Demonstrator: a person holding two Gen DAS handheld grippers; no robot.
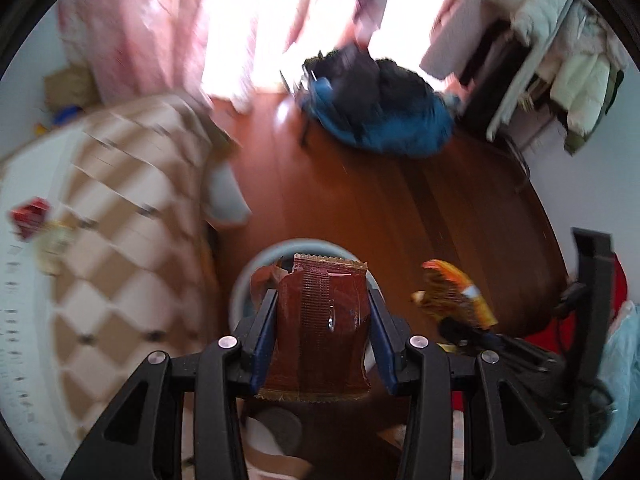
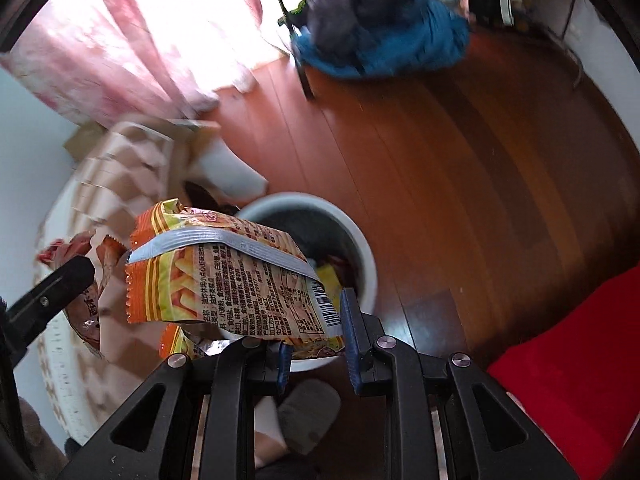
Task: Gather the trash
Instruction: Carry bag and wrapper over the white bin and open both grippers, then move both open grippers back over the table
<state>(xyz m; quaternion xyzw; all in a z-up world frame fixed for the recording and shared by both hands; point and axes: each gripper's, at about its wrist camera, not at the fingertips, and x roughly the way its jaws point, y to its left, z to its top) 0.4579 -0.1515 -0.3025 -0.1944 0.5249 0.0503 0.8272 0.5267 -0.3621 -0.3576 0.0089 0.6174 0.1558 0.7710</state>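
Left wrist view puts the brown wrapper dead centre: your left gripper has its blue-padded fingers pressed against both long edges of it, so it is pinched upright above the white bin, whose rim curves just beyond it. To the right in that view, your right gripper carries the orange snack bag over the wooden floor.

From the right wrist camera, your right gripper is clamped on the near end of the orange snack bag, which juts left and away, its printed back panel facing up. It hangs over the near-left rim of the white bin, where other wrappers already lie inside. At the left edge the brown wrapper shows beside the black finger of your left gripper.

A bed with a checked cover runs along the left. A grey slipper sits on the floor just below the fingers. Far across the floor a blue coat pile lies near the pink curtain and bright window. Something red fills the near right.
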